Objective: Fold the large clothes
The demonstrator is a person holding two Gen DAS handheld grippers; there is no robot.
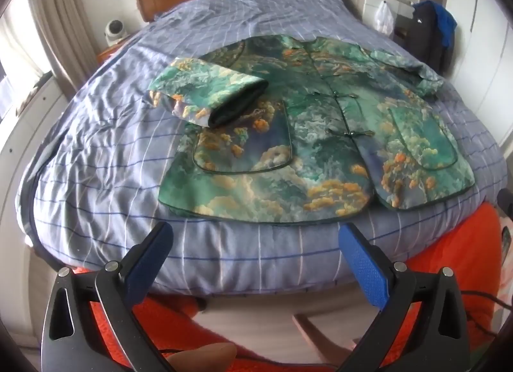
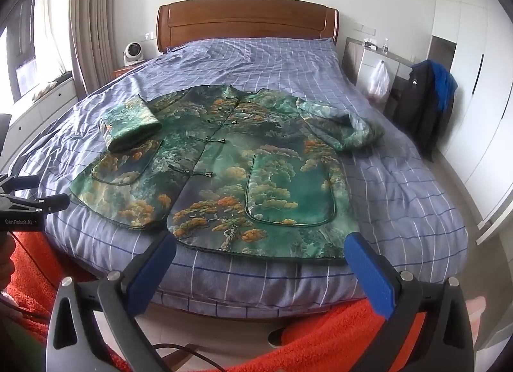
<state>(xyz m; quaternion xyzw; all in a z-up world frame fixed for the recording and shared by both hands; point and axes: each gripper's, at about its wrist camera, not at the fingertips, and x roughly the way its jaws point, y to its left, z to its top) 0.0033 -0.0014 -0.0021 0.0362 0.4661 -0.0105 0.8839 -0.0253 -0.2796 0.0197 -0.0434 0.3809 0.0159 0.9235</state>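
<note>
A green jacket [image 1: 320,134] with orange cloud print lies flat, front up, on the bed; it also shows in the right wrist view [image 2: 231,163]. Its left sleeve [image 1: 208,93] is folded in over the chest, the cuff's dark lining showing. The right sleeve [image 2: 340,128] lies bunched at the side. My left gripper [image 1: 256,240] is open and empty, held off the foot of the bed, short of the hem. My right gripper [image 2: 259,253] is open and empty, just in front of the hem. The left gripper's body shows at the right wrist view's left edge [image 2: 29,202].
The bed has a blue checked cover [image 2: 400,186] and a wooden headboard [image 2: 247,25]. A small fan [image 2: 131,51] stands at the back left. A chair with dark and blue clothes [image 2: 426,96] stands right of the bed. Orange fuzzy fabric [image 2: 320,340] is below the grippers.
</note>
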